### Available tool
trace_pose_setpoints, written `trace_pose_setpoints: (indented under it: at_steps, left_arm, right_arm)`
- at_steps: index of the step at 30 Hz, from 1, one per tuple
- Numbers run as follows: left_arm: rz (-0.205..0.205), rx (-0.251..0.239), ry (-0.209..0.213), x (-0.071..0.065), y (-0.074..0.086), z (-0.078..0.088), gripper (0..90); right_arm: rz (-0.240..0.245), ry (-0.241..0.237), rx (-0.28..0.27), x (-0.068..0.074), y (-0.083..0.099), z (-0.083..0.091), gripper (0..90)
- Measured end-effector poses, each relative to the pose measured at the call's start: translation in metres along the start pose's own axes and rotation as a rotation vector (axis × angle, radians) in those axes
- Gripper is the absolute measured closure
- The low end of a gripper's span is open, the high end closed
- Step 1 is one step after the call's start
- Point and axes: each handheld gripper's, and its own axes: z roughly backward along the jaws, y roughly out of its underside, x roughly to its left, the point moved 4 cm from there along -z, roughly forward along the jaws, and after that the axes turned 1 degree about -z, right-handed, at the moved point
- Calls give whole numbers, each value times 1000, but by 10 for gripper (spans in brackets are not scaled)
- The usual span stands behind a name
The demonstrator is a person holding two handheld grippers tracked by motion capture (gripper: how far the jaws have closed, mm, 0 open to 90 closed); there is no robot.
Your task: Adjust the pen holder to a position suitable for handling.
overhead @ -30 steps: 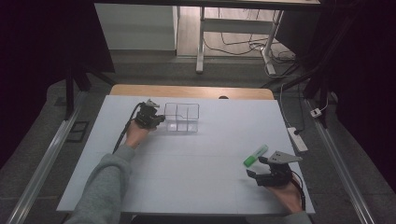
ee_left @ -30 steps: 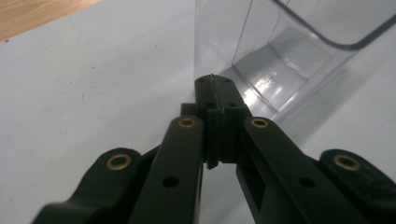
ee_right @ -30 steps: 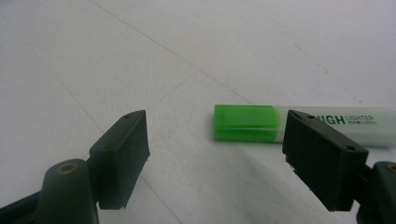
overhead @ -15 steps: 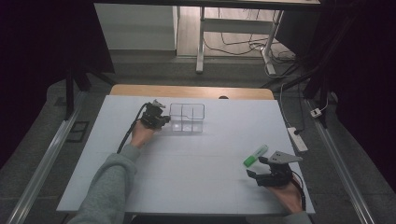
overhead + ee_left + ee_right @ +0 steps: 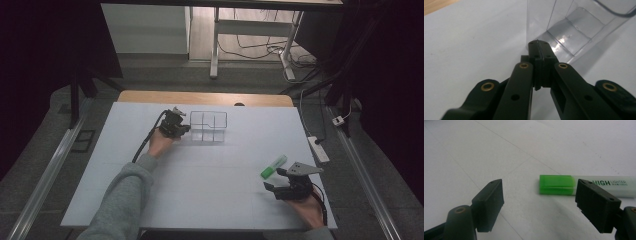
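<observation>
While my left claw is clamped shut on the near-left wall of the clear divided box, sitting at about eleven o'clock on the white surface, my right claw rests open at four o'clock, its jaws apart with the green highlighter lying just ahead, untouched. Dragging sideways could tip or crack the thin wall, and a skewed close might roll the highlighter away

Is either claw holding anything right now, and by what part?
Left claw grips the clear organizer by its side wall. Right claw holds nothing.
</observation>
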Motion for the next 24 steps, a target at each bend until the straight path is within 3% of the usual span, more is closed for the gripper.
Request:
trace_pose_setpoints:
  at_steps: [12,17,24]
  left_arm:
    - [-7,4,6,-3,-2,-4,886]
    - [-3,12,-3,5,3,8,886]
    - [-2,-25,-3,5,23,35,886]
  right_arm:
    - [0,-10,4,1,1,-1,220]
    - [-4,-10,1,0,1,0,221]
    - [-16,-19,-10,-1,0,-1,222]
